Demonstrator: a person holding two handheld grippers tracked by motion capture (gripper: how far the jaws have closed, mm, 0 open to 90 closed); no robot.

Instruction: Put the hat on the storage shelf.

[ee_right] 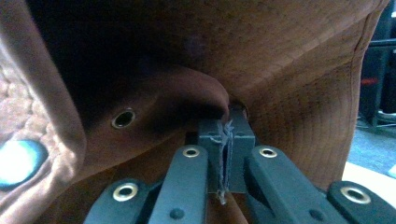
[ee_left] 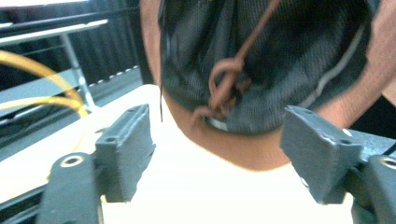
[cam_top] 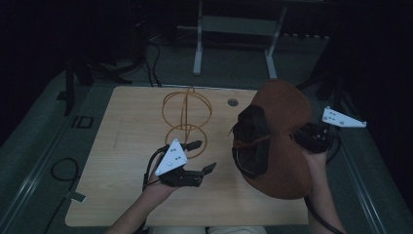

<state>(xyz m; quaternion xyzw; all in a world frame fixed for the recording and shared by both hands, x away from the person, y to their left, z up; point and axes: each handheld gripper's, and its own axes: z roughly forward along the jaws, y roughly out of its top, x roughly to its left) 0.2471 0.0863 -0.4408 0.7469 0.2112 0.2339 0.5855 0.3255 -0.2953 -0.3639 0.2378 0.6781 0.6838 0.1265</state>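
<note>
brown wide-brimmed hat [cam_top: 285,146], dark mesh lining, cord knotted; right gripper [cam_top: 311,139] pinches its fabric above the table [cam_top: 131,146] edge. left gripper [cam_top: 199,158] wide, empty, beside wire stand [cam_top: 187,119].

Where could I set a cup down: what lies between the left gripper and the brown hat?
Nothing: in the high view only bare table separates the open left gripper from the brown hat, held up by the right gripper.

Dim room: wooden table [cam_top: 126,146], grey floor [cam_top: 44,131], metal frame [cam_top: 234,29] behind.
</note>
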